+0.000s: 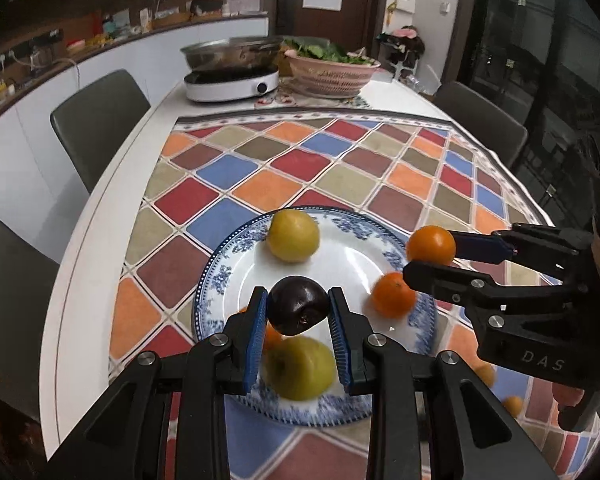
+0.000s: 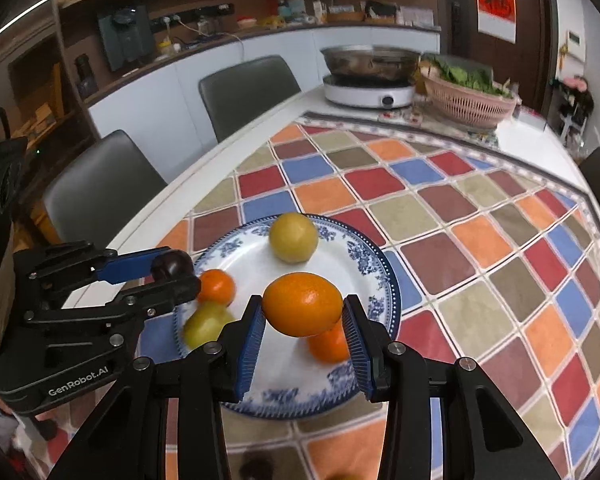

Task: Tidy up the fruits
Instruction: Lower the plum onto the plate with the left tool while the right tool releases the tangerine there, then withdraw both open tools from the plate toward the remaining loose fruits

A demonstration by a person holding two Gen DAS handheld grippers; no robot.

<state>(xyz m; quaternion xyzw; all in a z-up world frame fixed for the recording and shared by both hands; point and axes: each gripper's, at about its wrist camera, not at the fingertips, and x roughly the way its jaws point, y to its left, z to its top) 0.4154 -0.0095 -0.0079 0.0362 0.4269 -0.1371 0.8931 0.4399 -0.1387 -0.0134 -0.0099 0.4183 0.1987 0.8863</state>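
Nearest, the left tongs (image 1: 298,312) clamp a dark plum (image 1: 298,310) and the right tongs (image 2: 304,316) an orange (image 2: 302,304), both above the plate (image 2: 374,264) on the desk. Both fruits look smooth, light and bruisable; grip across the middle. A yellow fruit (image 2: 293,238) lies farther back.

2 apples (image 2: 293,239) + 2 oranges (image 2: 217,286) on plate (image 2: 384,276), mid-table.

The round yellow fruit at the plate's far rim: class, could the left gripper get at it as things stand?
Probably not yet: the left gripper is shut on a dark purple round fruit. The round yellow fruit itself lies uncovered on the blue-patterned white plate.
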